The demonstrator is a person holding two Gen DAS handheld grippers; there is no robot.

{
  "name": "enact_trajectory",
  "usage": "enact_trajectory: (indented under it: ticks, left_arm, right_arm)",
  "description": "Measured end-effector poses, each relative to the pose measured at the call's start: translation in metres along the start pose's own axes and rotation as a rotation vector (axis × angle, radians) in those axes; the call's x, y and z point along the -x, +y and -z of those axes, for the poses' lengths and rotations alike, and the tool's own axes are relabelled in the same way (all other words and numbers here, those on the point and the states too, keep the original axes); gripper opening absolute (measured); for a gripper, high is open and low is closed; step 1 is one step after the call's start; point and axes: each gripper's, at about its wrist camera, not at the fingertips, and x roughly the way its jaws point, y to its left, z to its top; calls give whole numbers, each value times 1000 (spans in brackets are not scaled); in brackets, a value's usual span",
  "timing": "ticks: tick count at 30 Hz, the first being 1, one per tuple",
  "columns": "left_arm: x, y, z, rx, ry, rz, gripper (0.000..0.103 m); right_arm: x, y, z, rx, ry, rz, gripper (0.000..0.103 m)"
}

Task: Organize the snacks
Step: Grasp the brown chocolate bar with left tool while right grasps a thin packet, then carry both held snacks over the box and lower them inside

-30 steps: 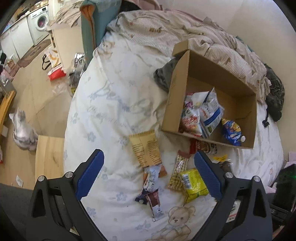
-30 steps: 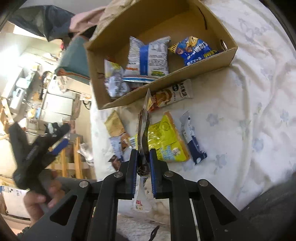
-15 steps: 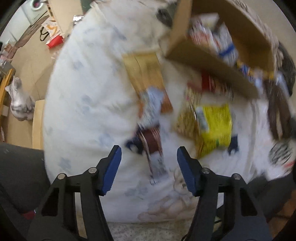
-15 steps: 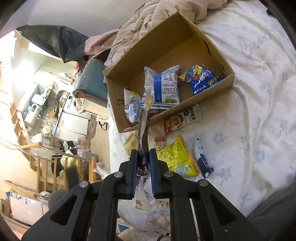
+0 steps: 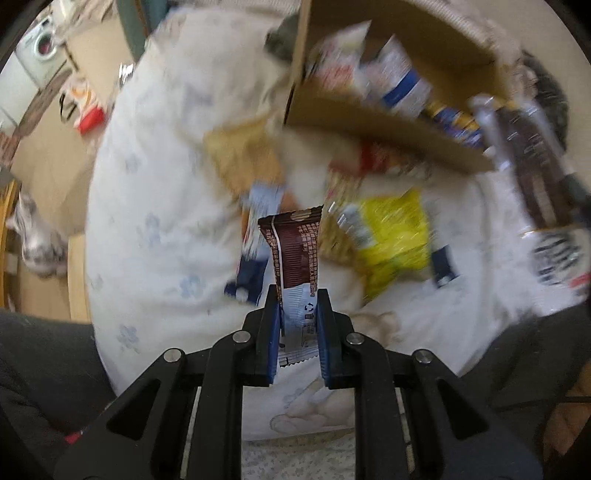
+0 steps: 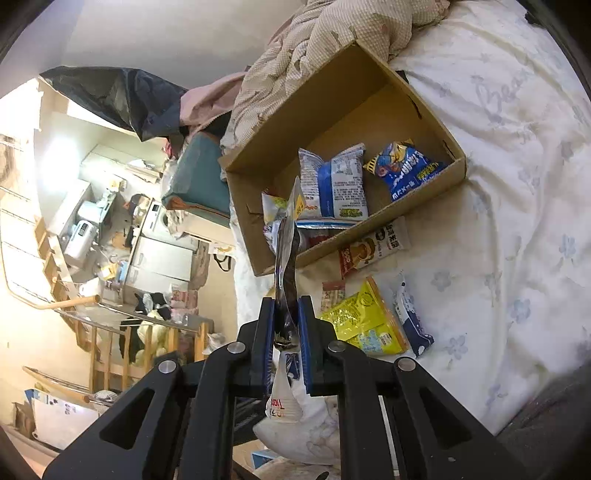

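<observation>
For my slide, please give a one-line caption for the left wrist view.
Left gripper shut on a brown snack bar, above loose snacks on the bed sheet beside the cardboard box.

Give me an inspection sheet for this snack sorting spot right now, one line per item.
Surface: bed sheet with pale flowers, rumpled.
Job's things: cardboard box holding some packets; yellow packet and others loose beside it.
Clutter: checked blanket behind the box.
Grippers: left gripper shut on brown snack bar; right gripper shut on a thin silvery packet.
Cables: nothing seen.
Surroundings: washing machine, crowded room.
</observation>
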Motion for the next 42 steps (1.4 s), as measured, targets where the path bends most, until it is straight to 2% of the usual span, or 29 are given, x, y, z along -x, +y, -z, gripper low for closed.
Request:
enact_trajectory:
  ticks: [5,12,18,23,31,36,42]
  left_arm:
    - [40,-4,-27,-22,-115,9,14]
    - [55,-3,-73,-59,-176,8,14]
    - [62,-16,-111,-109,-225,15,14]
    - [54,-35,-138,-153,-236,26,15]
    - [30,-62,-174,-224,-250,21,15]
    - [12,-69,-186,-239,-246,12,15]
    - [5,-64,-192,-246,-264,1,15]
  right_arm:
    - [5,1,-8,-4,-14,-22,13]
    - [16,-2,-35,-13,-84,-14,13]
    - [23,-12,-68,-9,-141,31,13]
    - [15,-25,-93,-34,-156,58,13]
    - [-19,-35,-127,-34,-128,120,13]
    - [-35,-39,-137,-31,-109,150,13]
    - [-57,-38,-137,14,-51,238,13]
